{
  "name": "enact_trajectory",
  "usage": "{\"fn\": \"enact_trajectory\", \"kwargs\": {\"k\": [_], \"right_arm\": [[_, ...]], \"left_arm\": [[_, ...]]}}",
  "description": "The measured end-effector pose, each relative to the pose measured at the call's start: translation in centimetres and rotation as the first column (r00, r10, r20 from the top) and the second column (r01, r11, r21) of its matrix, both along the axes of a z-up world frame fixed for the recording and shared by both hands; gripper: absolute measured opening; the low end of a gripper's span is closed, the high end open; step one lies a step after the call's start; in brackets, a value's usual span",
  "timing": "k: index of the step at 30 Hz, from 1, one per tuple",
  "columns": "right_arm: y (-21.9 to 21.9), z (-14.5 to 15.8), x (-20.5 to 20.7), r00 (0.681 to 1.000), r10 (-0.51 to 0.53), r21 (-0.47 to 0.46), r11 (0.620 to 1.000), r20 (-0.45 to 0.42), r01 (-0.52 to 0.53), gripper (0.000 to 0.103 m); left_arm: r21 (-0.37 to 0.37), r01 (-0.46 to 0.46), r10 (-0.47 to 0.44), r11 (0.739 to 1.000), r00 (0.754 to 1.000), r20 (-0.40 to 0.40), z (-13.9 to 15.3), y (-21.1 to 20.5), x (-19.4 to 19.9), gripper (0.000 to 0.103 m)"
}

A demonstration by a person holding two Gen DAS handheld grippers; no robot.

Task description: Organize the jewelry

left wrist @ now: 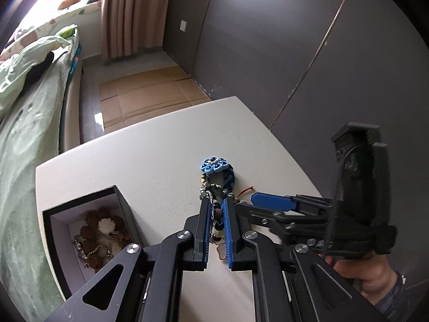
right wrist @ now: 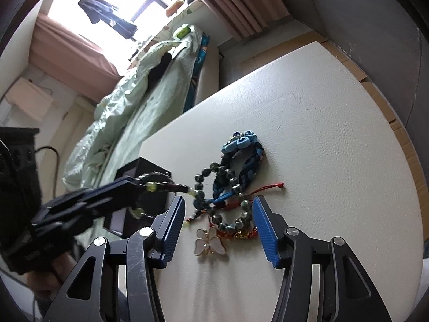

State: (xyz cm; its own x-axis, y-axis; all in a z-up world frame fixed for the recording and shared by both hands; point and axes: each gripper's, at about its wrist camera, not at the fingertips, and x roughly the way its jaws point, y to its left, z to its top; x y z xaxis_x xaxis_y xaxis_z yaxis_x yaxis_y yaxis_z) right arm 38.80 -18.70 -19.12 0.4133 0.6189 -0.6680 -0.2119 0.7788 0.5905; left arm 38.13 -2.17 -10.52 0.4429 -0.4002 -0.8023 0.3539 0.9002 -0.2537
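The box (left wrist: pixel 88 230) is cut off behind the left gripper's (left wrist: pixel 216 209) frame, its jewelry a tangled heap. The beads (left wrist: pixel 217 228) it clamps are mostly hidden between the fingers.

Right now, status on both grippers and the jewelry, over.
Left gripper shut on dark beaded strand. Right gripper open over tangled grey-green bead bracelet. Black jewelry box open, nothing blocking.

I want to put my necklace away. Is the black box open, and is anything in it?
Open and partly filled. The black box shows no lid, and a white flower piece lies inside with brown beads and chains.
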Motion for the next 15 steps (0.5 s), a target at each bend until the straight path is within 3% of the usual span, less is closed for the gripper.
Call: {"fn": "enact_trajectory", "kwargs": {"k": [3,6,7,8,9,11,15], "right_arm": [[0.5,-0.4,0.1,1.0,0.004,-0.077,0.997,-0.009,-0.005,0.054],[1.2,-0.5,-0.2,1.0,0.02,-0.169,0.985,0.01,-0.018,0.047],[1.5,-0.6,-0.3,0.999,0.025,-0.205,0.979,0.023,-0.019,0.039],[1.6,-0.6,-0.4,0.999,0.02,-0.246,0.969,0.033,-0.011,0.025],[1.6,-0.5,-0.5,0.999,0.016,-0.277,0.961,0.041,-0.004,0.021],[1.1,-0.6,-0.4,0.999,0.015,-0.257,0.967,0.031,-0.006,0.012],[-0.3,0.0,-0.7,0.999,0.006,-0.162,0.987,0.045,0.002,0.011]], "left_arm": [[-0.035,-0.001,0.0,0.999,1.0,-0.018,0.1,0.5,0.0,0.01],[-0.036,-0.007,0.007,0.999,1.0,-0.021,0.0,0.8,0.0,0.01],[-0.036,-0.013,0.012,0.999,1.0,-0.021,0.1,0.9,-0.1,0.01],[-0.036,-0.018,0.017,0.999,1.0,-0.019,0.1,1.0,-0.1,0.01],[-0.033,-0.025,0.025,0.999,1.0,-0.012,0.3,1.2,-0.2,0.01],[-0.031,-0.031,0.031,0.999,1.0,-0.001,0.8,1.6,-0.4,0.01],[-0.022,-0.036,0.037,0.999,0.999,0.03,2.2,2.0,-1.1,0.01]]}}
